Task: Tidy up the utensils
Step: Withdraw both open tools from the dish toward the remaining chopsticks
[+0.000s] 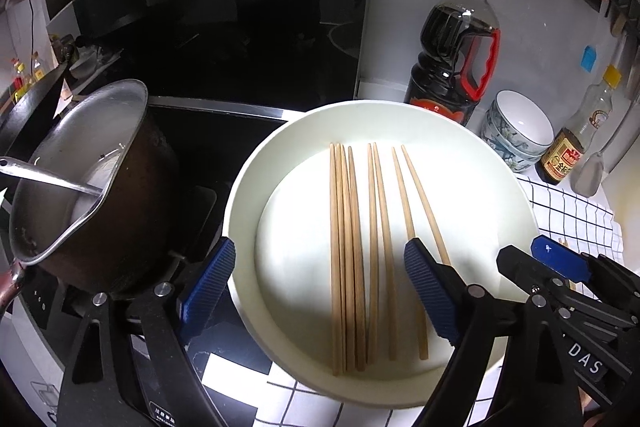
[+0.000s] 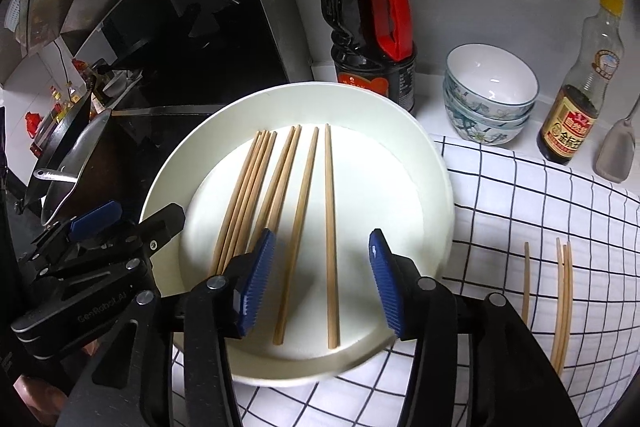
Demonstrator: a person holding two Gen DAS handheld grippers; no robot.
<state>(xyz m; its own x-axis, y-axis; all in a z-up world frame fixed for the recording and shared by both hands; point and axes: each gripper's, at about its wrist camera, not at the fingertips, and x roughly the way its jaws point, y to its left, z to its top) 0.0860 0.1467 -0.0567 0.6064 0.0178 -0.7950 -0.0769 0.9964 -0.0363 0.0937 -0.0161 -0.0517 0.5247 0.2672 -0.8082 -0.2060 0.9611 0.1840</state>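
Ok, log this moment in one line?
task: organize utensils | left gripper: open, empty | right gripper: open, empty | chopsticks: eight on plate | loose chopsticks: three on cloth

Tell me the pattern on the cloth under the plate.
White cloth with a thin dark grid; clearest in the right wrist view.

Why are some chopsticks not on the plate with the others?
Three chopsticks lie off on the checked cloth, right of the white plate, while eight chopsticks sit lined up on it. They look left over, not sorted yet. Nothing looks spilled or broken.
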